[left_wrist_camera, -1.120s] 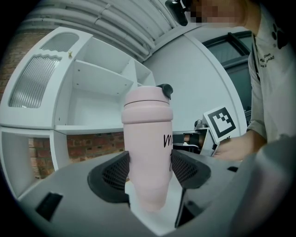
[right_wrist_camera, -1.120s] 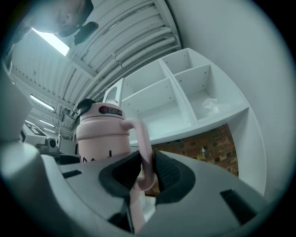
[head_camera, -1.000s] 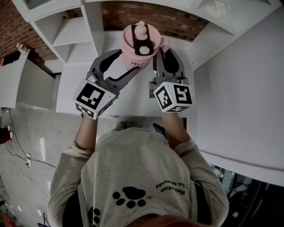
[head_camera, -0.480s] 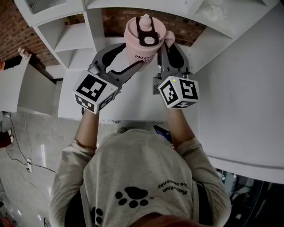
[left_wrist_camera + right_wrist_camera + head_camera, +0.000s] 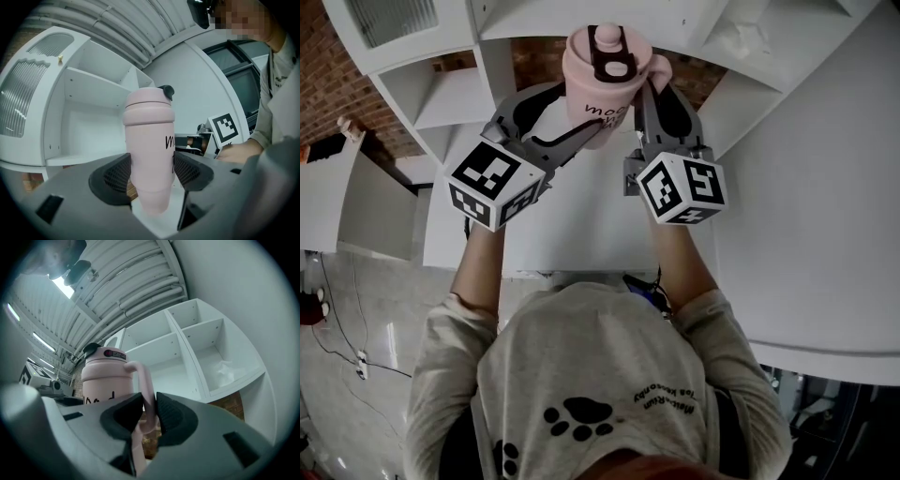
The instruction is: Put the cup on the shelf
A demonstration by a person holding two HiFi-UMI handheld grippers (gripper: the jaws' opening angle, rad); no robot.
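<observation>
The pink cup point(image 5: 602, 73), body clamped by the left gripper point(image 5: 151, 172) and handle pinched by the right gripper point(image 5: 149, 414), now sits higher at twelve o'clock, nearing the shelf point(image 5: 455, 98) for placement.

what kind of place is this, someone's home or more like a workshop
Probably a workshop or lab hall rather than a home: a ribbed metal ceiling with exposed pipes, a bare brick wall behind the white shelf unit, and loose cables on the glossy floor.
</observation>
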